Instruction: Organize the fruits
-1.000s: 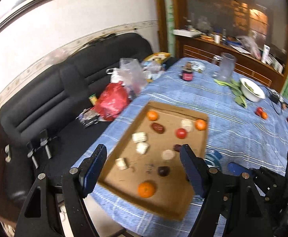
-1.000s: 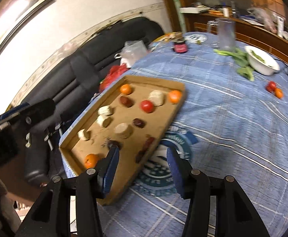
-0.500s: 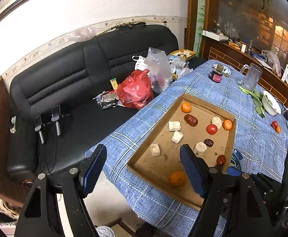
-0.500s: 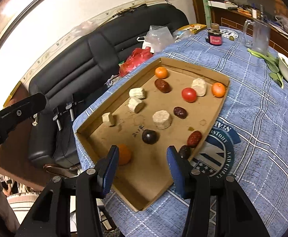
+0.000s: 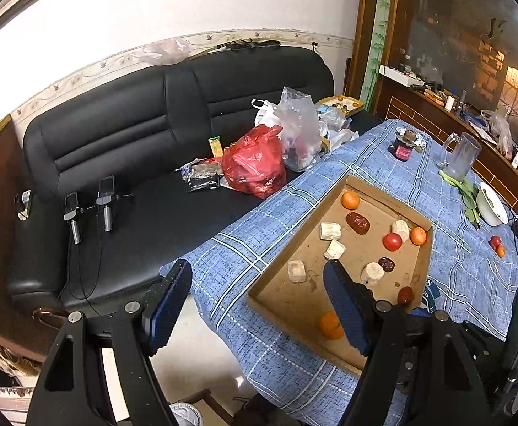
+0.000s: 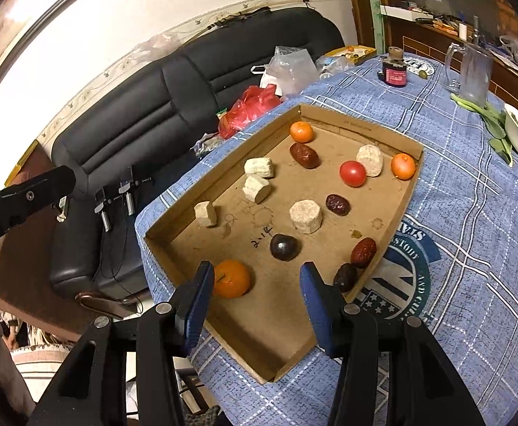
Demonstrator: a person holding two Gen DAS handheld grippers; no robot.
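Both tongs gape empty: right tongs (image 6: 255, 285) low centre above the cardboard tray (image 6: 223, 167), left tongs (image 5: 255, 294) straddling the bench (image 5: 259, 241) edge. The orange (image 6: 231, 278), touching the blue pad, could roll if nudged.

You have a brown cardboard tray (image 6: 351, 126) on a blue tablecloth (image 6: 472, 284) crossed by white plaid lines. In it lie orange tangerines (image 6: 231, 278), one red tomato (image 6: 352, 173), dark red dates (image 6: 304, 155), pale beige chunks (image 6: 306, 216) and what looks like a near-black plum (image 6: 284, 247). Your gripper pads (image 6: 198, 301) are blue on black frames, and the sofa (image 5: 145, 149) behind is black with a red plastic bag (image 5: 253, 163) on it.
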